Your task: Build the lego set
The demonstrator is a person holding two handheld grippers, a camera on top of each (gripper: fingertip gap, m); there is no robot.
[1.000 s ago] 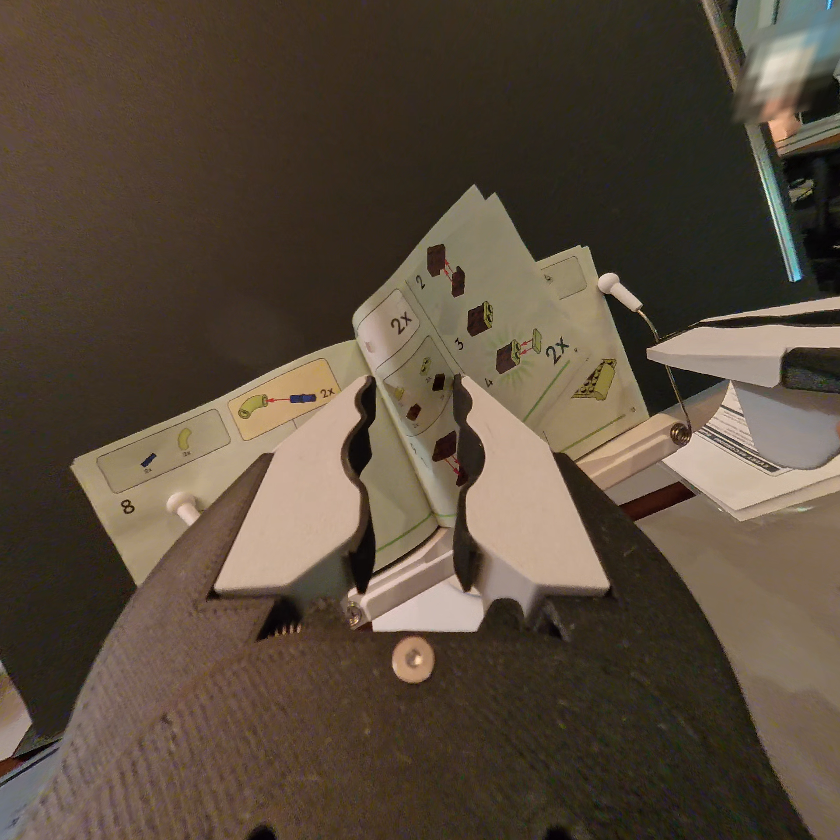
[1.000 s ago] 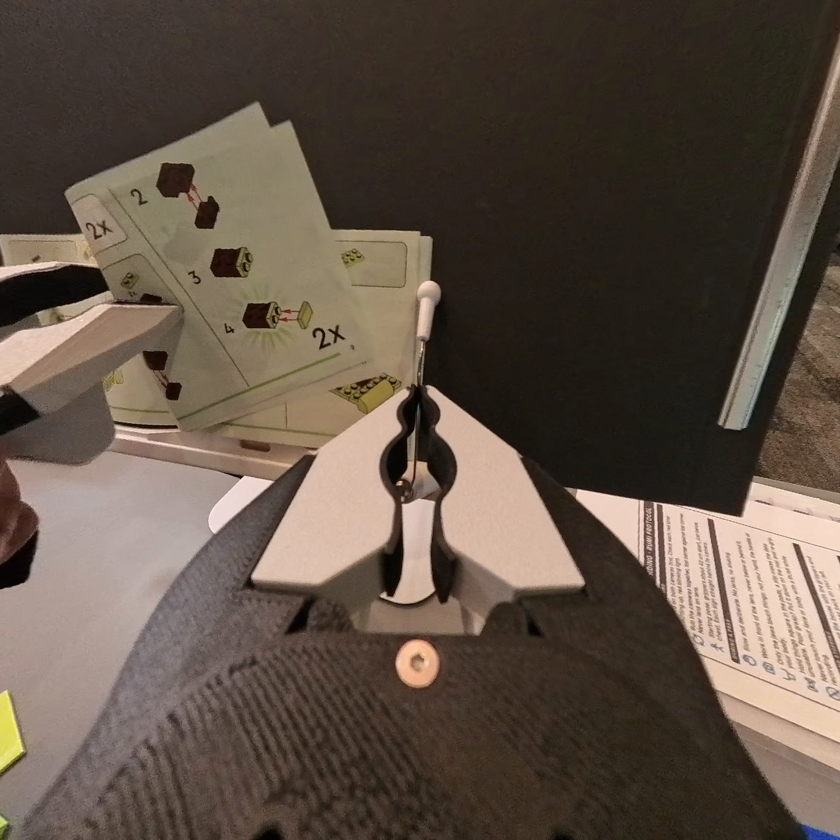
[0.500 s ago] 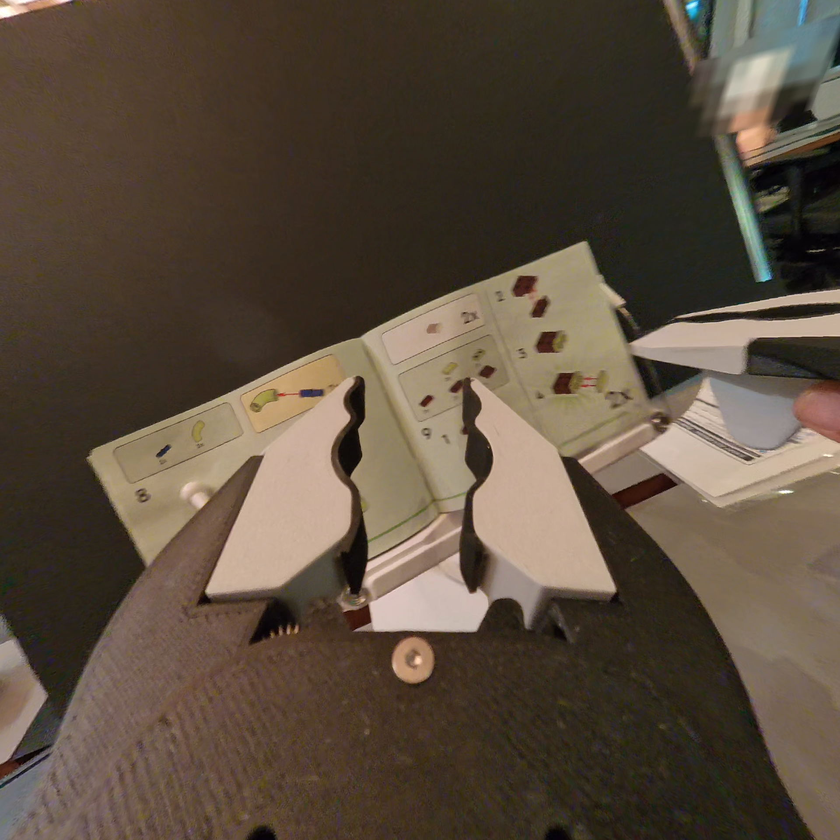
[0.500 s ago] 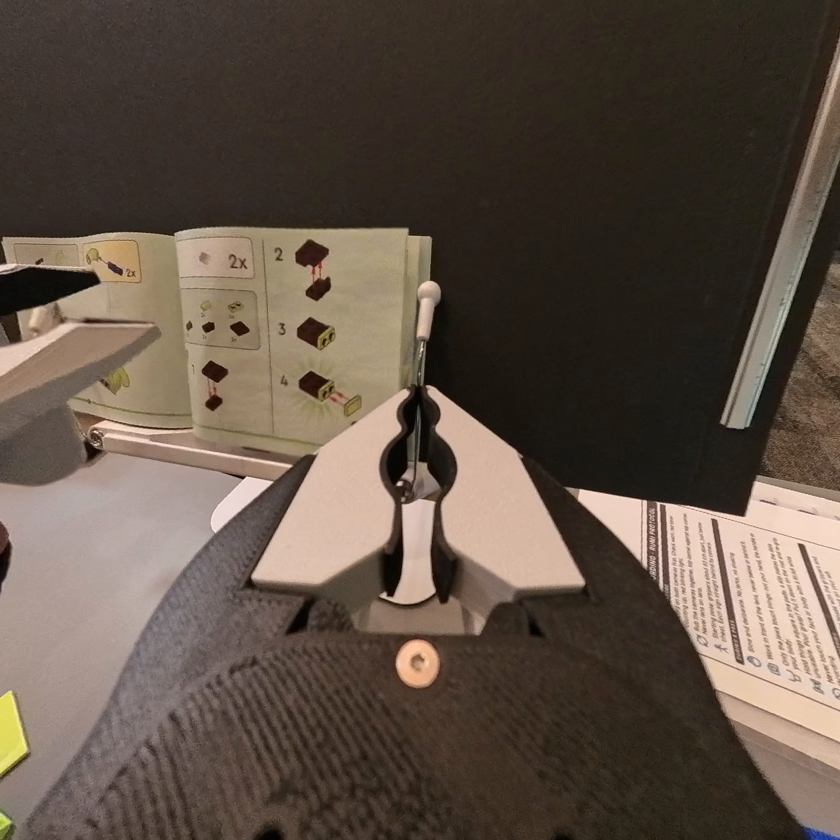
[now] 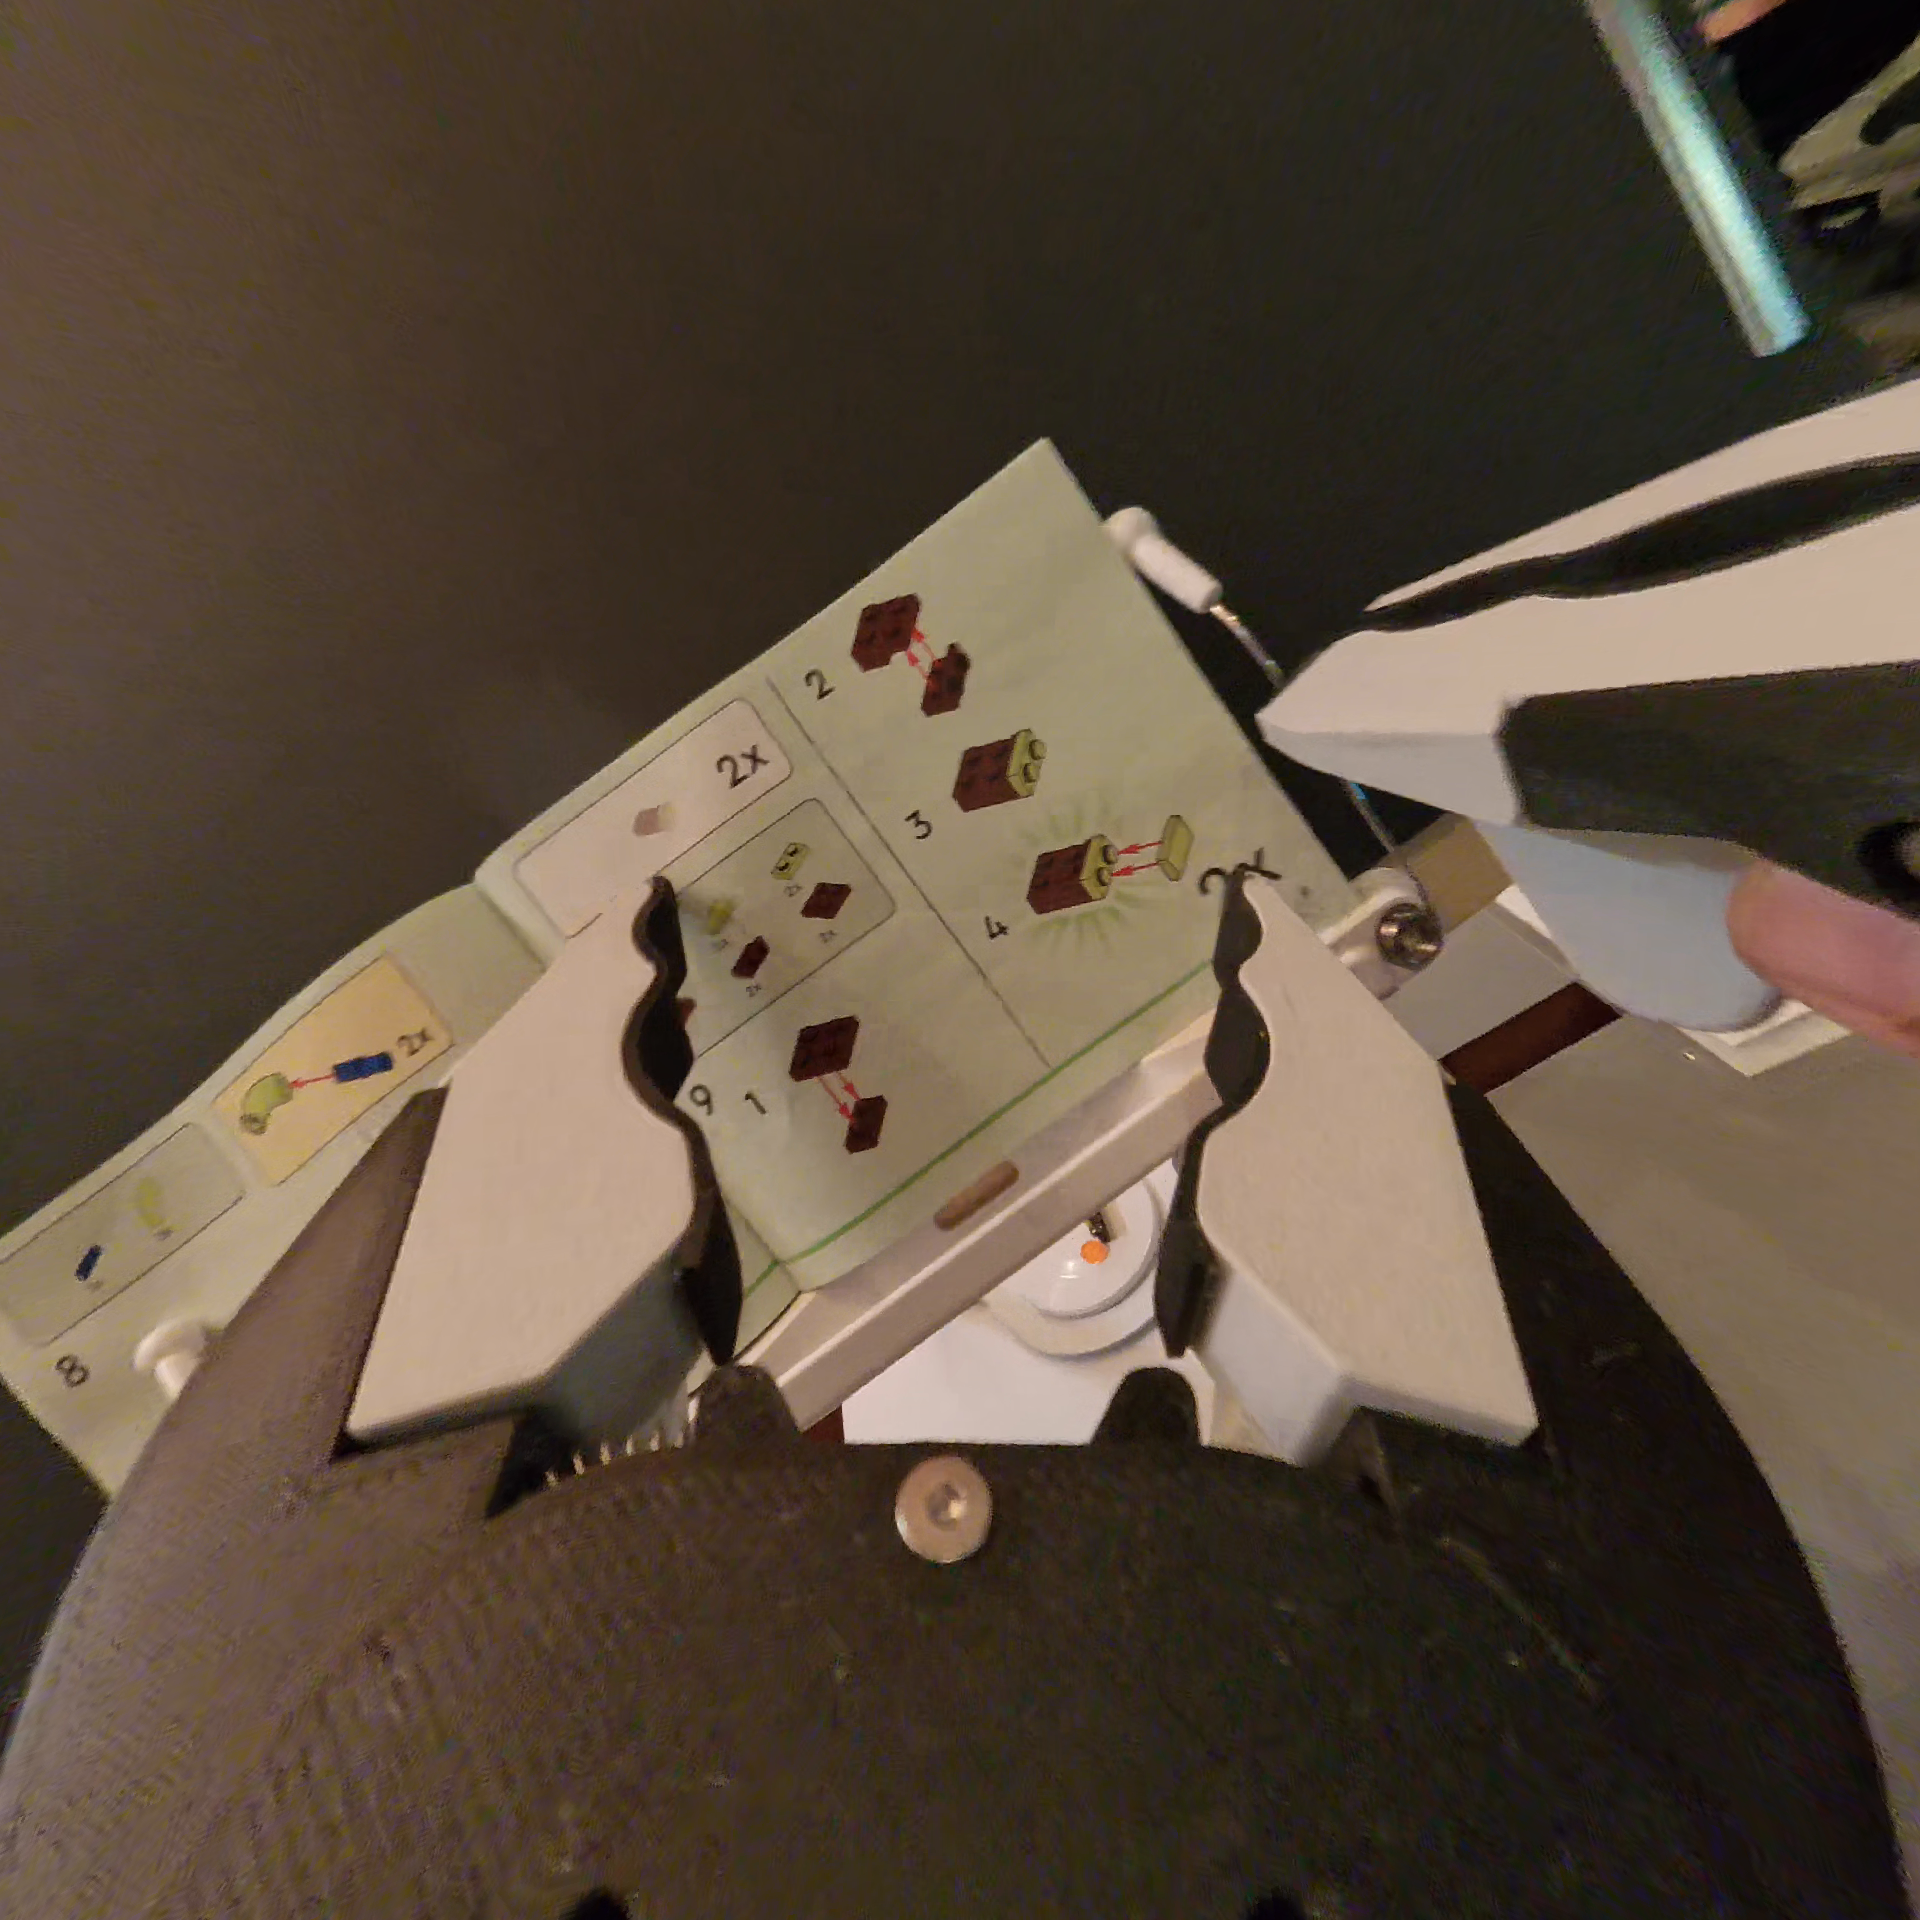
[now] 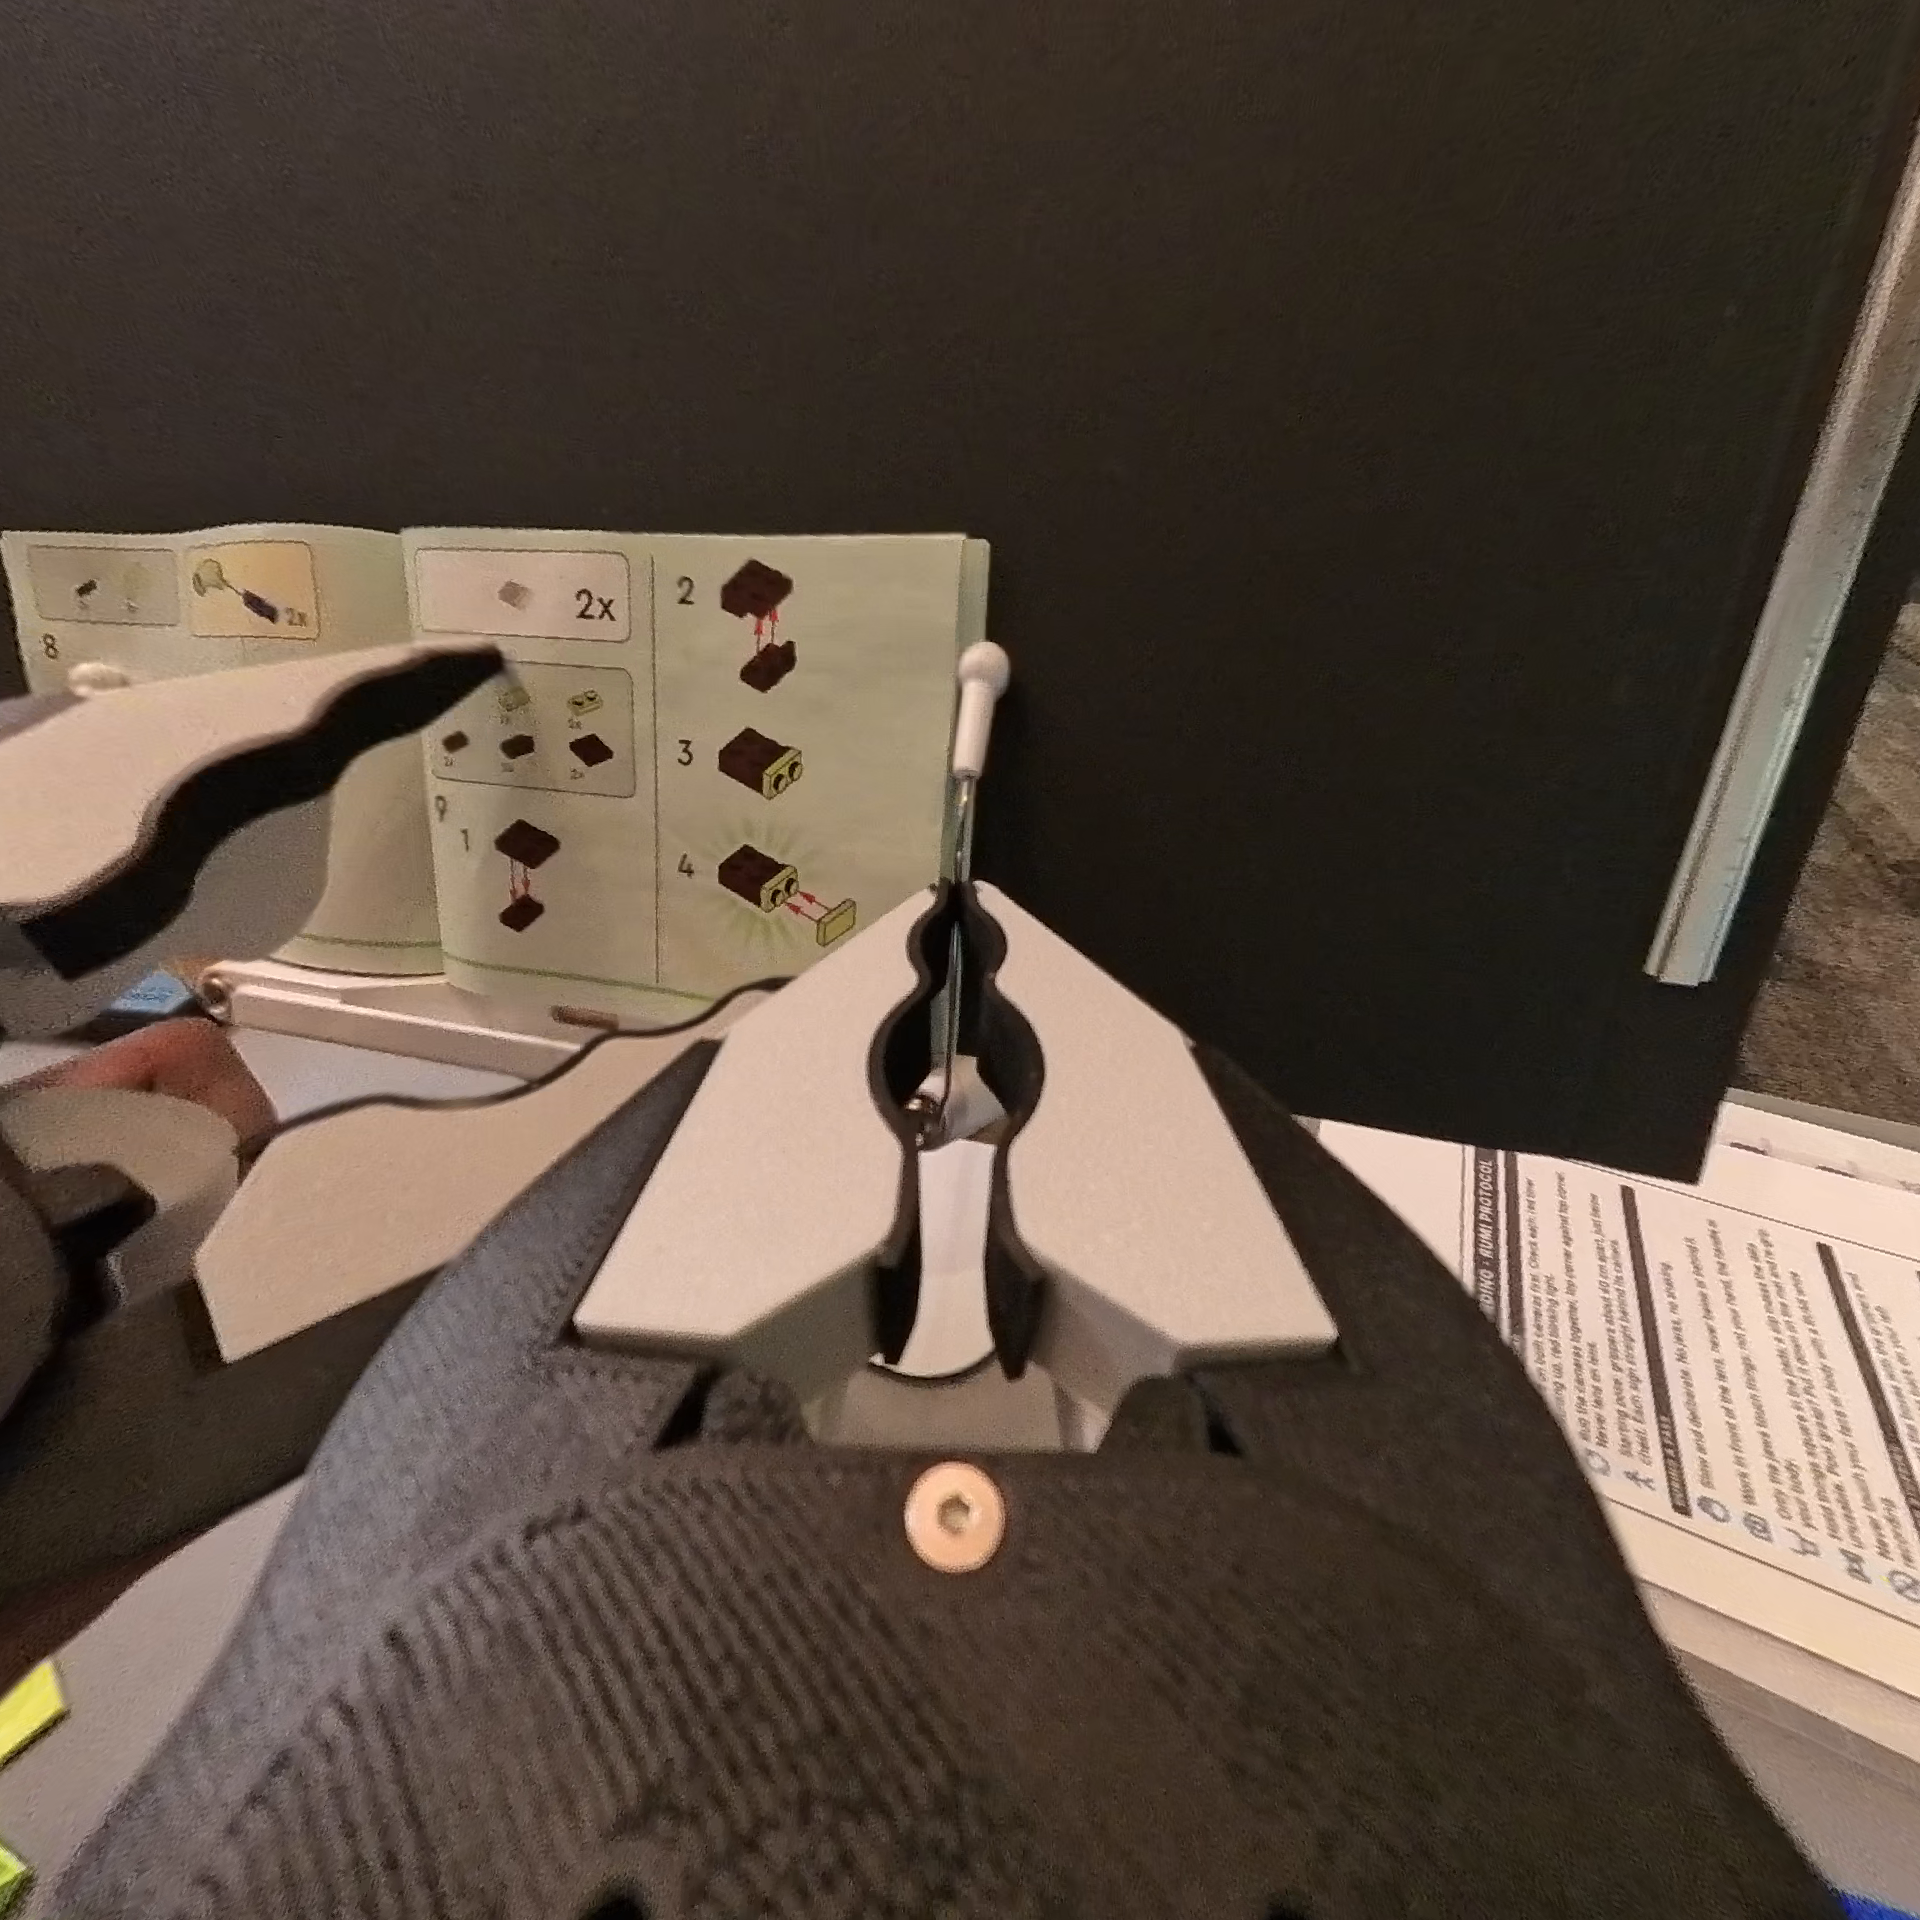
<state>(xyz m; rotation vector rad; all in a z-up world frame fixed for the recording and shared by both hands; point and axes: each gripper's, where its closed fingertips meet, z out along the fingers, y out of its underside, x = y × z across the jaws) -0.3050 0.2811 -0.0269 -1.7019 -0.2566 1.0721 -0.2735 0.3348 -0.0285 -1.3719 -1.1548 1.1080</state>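
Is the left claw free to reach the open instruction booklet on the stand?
Probably yes: the left claw is wide open facing the booklet; the right claw is shut on the wire page holder beside it.

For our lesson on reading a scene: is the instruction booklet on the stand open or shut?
Open. The instruction booklet shows two facing pages spread flat, upright on the white stand; the right claw is shut on the stand's wire page-holder.

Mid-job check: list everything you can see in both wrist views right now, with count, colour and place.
Instruction booklet: one, pale green, open upright on the stand.
Book stand: one, white, against the black backdrop.
Page-holder arm: one in grip, wire with white tip, right of booklet.
Printed sheet: one, white, table right.
Flat pieces: lime green, lower left edge.
Left gripper: jaws wide open before the booklet.
Right gripper: jaws shut on the page-holder arm.
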